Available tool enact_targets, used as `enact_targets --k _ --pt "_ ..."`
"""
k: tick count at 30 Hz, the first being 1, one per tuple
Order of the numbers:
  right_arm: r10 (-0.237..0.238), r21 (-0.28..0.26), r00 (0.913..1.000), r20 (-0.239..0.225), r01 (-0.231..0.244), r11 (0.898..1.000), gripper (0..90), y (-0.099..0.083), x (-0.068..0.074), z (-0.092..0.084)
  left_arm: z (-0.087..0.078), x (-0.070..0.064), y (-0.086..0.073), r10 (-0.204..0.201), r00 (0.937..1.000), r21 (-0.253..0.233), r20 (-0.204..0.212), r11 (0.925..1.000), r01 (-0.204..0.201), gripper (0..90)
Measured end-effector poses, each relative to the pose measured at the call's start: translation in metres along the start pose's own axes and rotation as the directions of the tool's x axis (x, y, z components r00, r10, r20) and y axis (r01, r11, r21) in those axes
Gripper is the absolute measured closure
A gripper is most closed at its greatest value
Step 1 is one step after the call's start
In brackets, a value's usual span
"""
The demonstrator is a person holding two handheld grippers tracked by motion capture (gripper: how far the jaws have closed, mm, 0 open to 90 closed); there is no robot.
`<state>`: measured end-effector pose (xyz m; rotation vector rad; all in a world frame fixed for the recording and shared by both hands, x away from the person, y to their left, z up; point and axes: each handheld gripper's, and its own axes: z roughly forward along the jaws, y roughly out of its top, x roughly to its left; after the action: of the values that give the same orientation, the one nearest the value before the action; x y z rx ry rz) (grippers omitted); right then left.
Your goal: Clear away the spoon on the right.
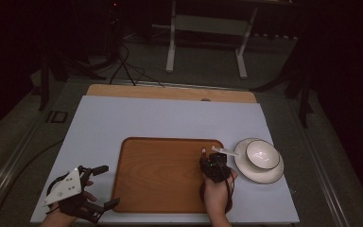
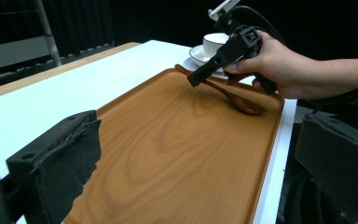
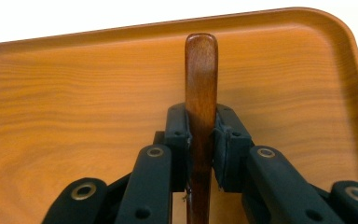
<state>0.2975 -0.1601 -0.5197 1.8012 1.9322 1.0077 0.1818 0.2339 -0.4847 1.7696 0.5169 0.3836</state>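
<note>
The right gripper [image 3: 200,154] was pinching the handle of a dark brown wooden spoon [image 3: 201,84], its two black jaws pressed against the handle's sides. The landmark was the rectangular orange-brown wooden tray [image 1: 160,175]: the spoon lay along the tray's right edge, its bowl [image 2: 247,106] resting on the tray floor near the person's side and its handle tip pointing toward the far right corner. Just off that corner sat a white bowl with a dark rim [image 1: 262,154] on a white plate [image 1: 274,177]. The left gripper [image 1: 101,187] hovered off the tray's left edge, its jaws spread wide and holding nothing.

The step in hand looked like the grasp of the spoon, with the lift not yet made, since the bowl end was touching the tray. The next move probably called for raising the spoon clear of the tray's raised rim and keeping the narrow handle from pivoting between the pads.
</note>
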Motion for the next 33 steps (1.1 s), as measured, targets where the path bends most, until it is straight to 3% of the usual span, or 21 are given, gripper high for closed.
enact_targets --k 11,20,28,33 --pt "0.033 0.021 0.9984 0.046 -0.034 0.999 77.2 -0.001 -0.007 0.015 0.0 0.0 0.0 -0.001 1.0 0.0 0.003 1.0 0.001 1.1" --pt "0.042 0.015 0.9978 0.051 -0.043 0.999 76.2 -0.001 -0.008 0.016 0.0 0.0 0.0 0.0 1.0 0.002 0.004 1.0 0.0 1.1" --pt "0.047 0.019 0.9984 0.031 -0.048 0.999 69.0 0.001 -0.01 0.016 0.0 -0.001 0.0 0.004 1.0 0.002 0.004 1.0 -0.004 1.1" --pt "0.007 0.021 0.9995 0.032 -0.007 1.0 59.2 0.004 -0.011 0.012 0.0 -0.001 0.0 0.007 1.0 0.003 0.002 1.0 -0.007 1.1"
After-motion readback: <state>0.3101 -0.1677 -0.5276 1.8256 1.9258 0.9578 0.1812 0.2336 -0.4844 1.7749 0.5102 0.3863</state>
